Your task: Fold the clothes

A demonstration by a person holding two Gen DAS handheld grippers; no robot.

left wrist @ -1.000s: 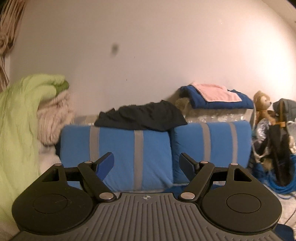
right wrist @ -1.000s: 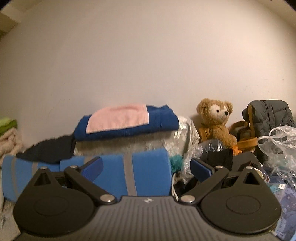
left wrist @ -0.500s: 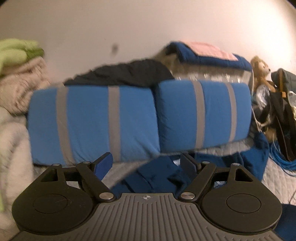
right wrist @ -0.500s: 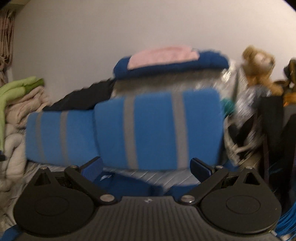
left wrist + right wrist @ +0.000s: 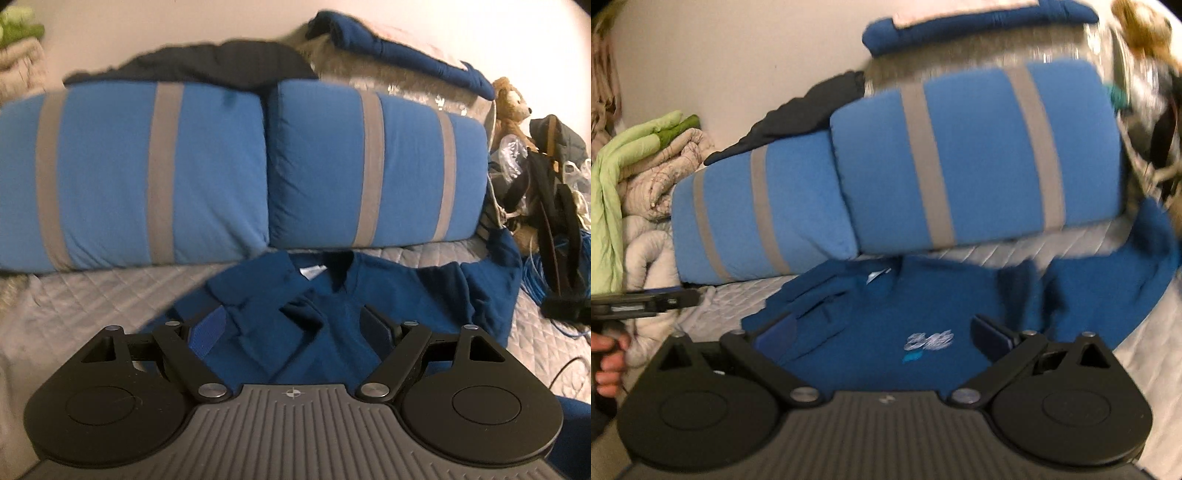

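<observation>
A dark blue sweatshirt [image 5: 332,295] lies spread and rumpled on the grey quilted bed [image 5: 92,295], collar and white tag toward the pillows. It also shows in the right wrist view [image 5: 886,314], with a small white and teal logo on its chest. My left gripper [image 5: 291,328] is open and empty above the sweatshirt's left part. My right gripper [image 5: 882,332] is open and empty above its chest. The left gripper's body shows at the left edge of the right wrist view [image 5: 639,301], held by a hand.
Two blue pillows with grey stripes [image 5: 258,166] lie across the back of the bed. Black clothing [image 5: 207,66] and a folded blue blanket [image 5: 399,55] sit behind them. A teddy bear [image 5: 511,99], bags and blue cable [image 5: 554,258] crowd the right. Bedding [image 5: 639,177] piles at left.
Both grippers have tilted downward from the wall and pillows toward the bed, bringing the blue sweatshirt into view. Both stay open.
</observation>
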